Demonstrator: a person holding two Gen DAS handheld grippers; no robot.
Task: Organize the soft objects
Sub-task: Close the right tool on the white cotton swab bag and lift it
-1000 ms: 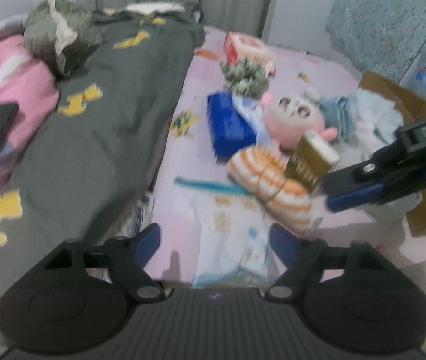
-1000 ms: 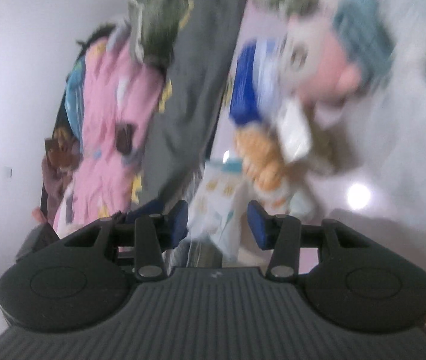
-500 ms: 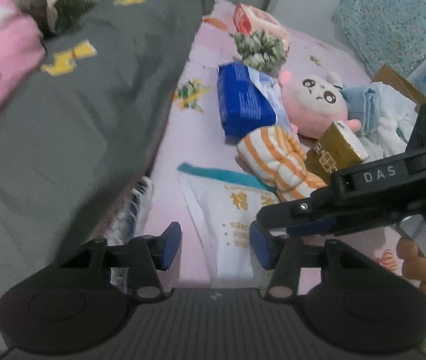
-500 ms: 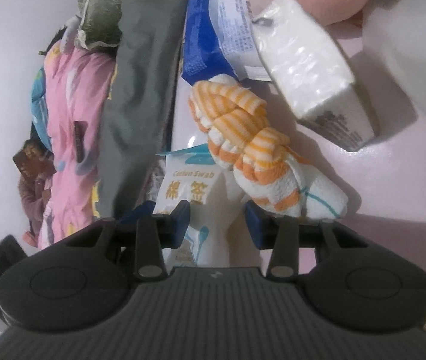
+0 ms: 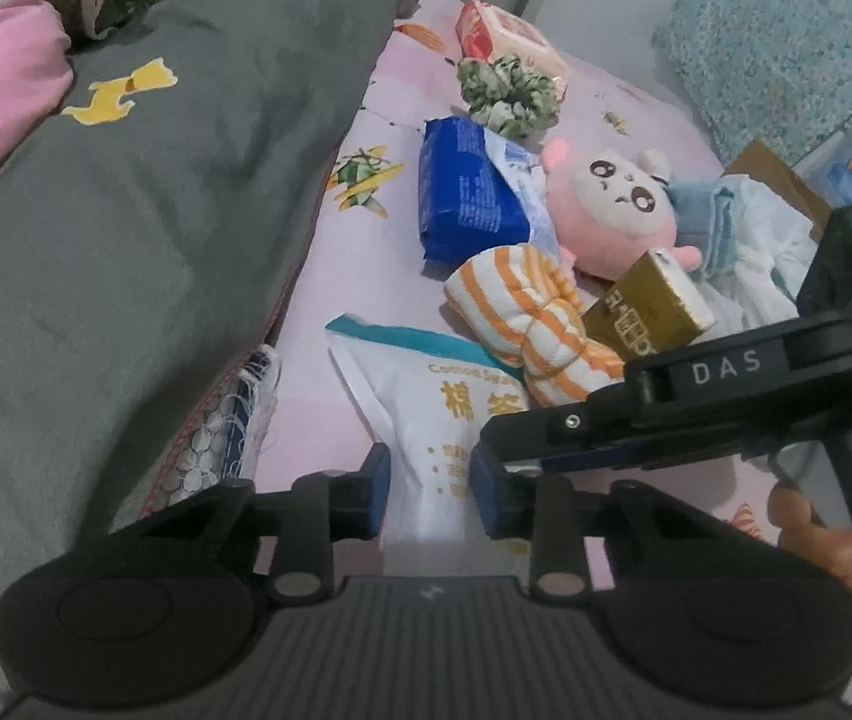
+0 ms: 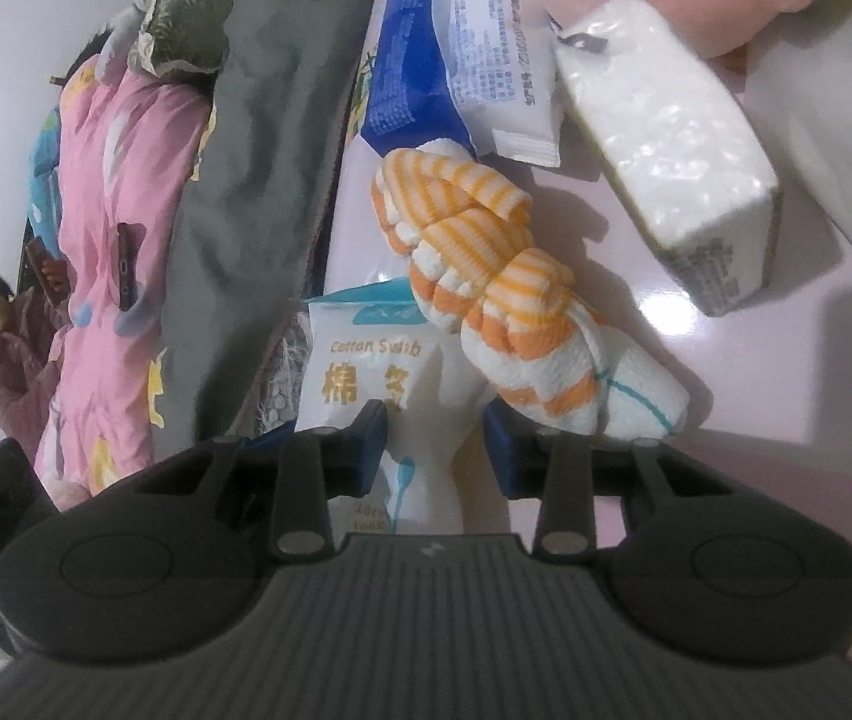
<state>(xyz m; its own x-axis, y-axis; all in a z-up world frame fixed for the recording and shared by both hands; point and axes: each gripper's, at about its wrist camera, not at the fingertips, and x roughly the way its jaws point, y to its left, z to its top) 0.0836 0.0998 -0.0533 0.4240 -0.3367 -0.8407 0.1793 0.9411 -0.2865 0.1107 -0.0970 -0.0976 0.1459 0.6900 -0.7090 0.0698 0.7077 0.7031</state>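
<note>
Both my grippers have dropped to the near edge of the bed (image 5: 330, 420) and now straddle the white cotton swab bag (image 5: 426, 414). My left gripper (image 5: 429, 495) is closing on the bag's near end; its pads look about to touch. My right gripper (image 6: 435, 450), reaching in from the right side, is also closing around the same bag, not yet pinching. So the pickup is beginning. The orange striped cloth (image 5: 528, 324) overlaps the bag's far corner. A grey blanket (image 5: 156, 180) crowds the left; open sheet lies only nearby.
</note>
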